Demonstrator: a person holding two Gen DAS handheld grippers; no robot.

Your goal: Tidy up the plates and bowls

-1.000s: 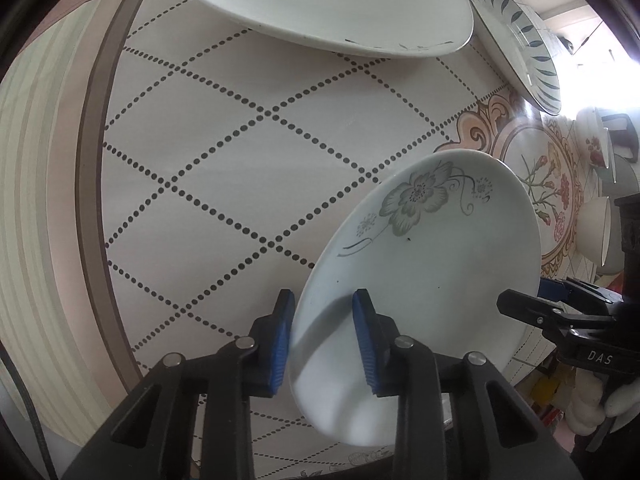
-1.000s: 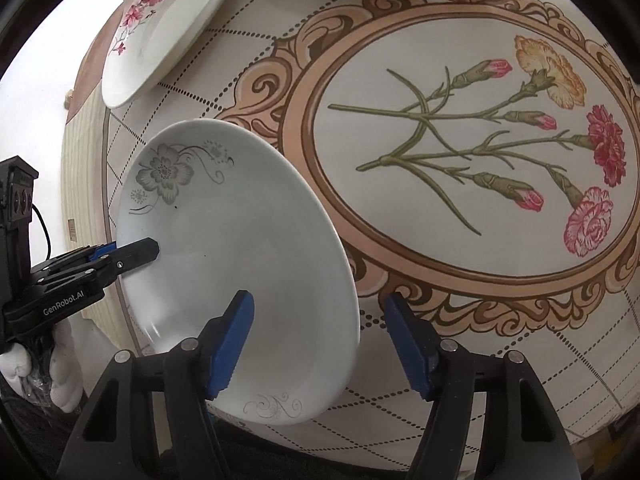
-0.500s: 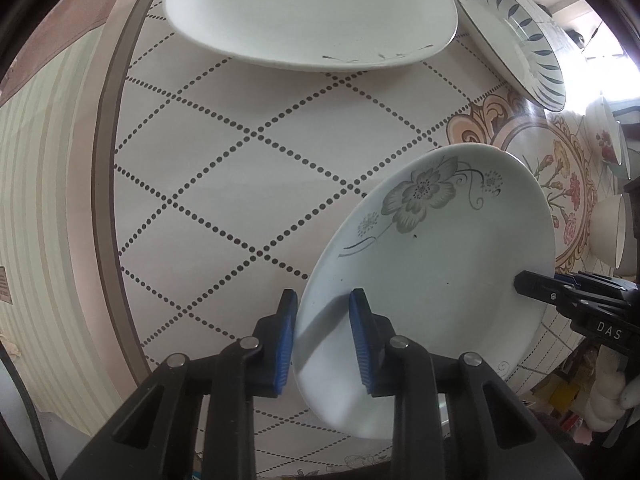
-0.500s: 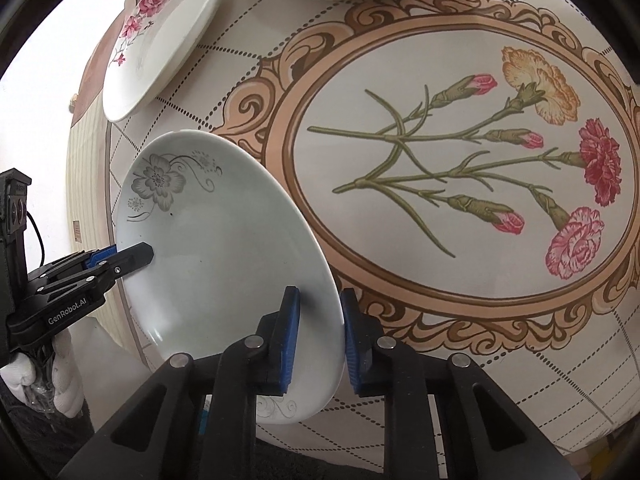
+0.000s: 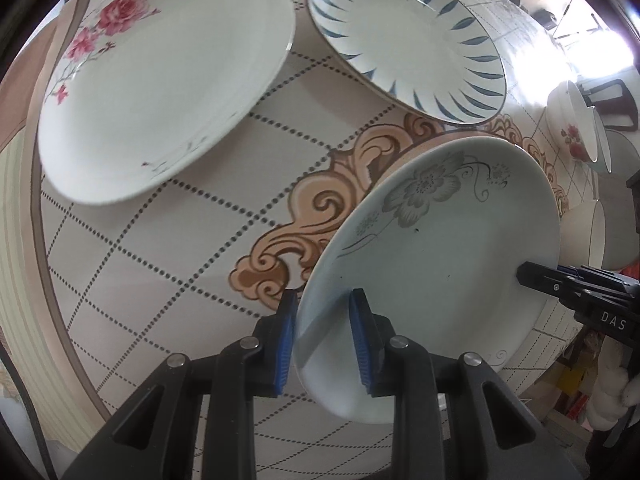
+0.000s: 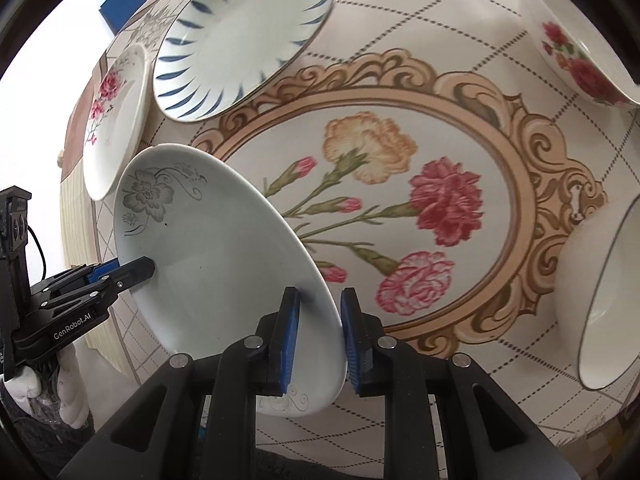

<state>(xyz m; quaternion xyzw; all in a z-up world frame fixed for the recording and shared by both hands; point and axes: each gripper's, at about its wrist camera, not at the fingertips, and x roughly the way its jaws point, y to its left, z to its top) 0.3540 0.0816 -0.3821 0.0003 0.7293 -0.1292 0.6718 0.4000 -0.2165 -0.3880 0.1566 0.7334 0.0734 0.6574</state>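
Observation:
A pale plate with a grey flower (image 5: 440, 248) is held tilted above the table by both grippers. My left gripper (image 5: 322, 336) is shut on its near rim. My right gripper (image 6: 318, 330) is shut on the opposite rim of the same plate (image 6: 208, 260). Each gripper shows in the other's view: the right one (image 5: 576, 292), the left one (image 6: 100, 280). A pink-rose plate (image 5: 160, 80) and a blue-striped plate (image 5: 408, 40) lie on the table beyond; both also show in the right wrist view, the rose plate (image 6: 116, 120) and the striped plate (image 6: 240, 36).
The table (image 6: 400, 208) has a floral oval pattern and dotted diamonds. A rose-patterned bowl (image 6: 580, 60) and a plain white bowl (image 6: 600, 304) stand at the right. In the left wrist view stacked bowls (image 5: 576, 128) and a white bowl (image 5: 596, 236) stand far right.
Both grippers have carried the grey-flower plate forward over the table, toward the patterned middle. The rose and striped plates now lie nearer. The right gripper closed on the rim a second ago.

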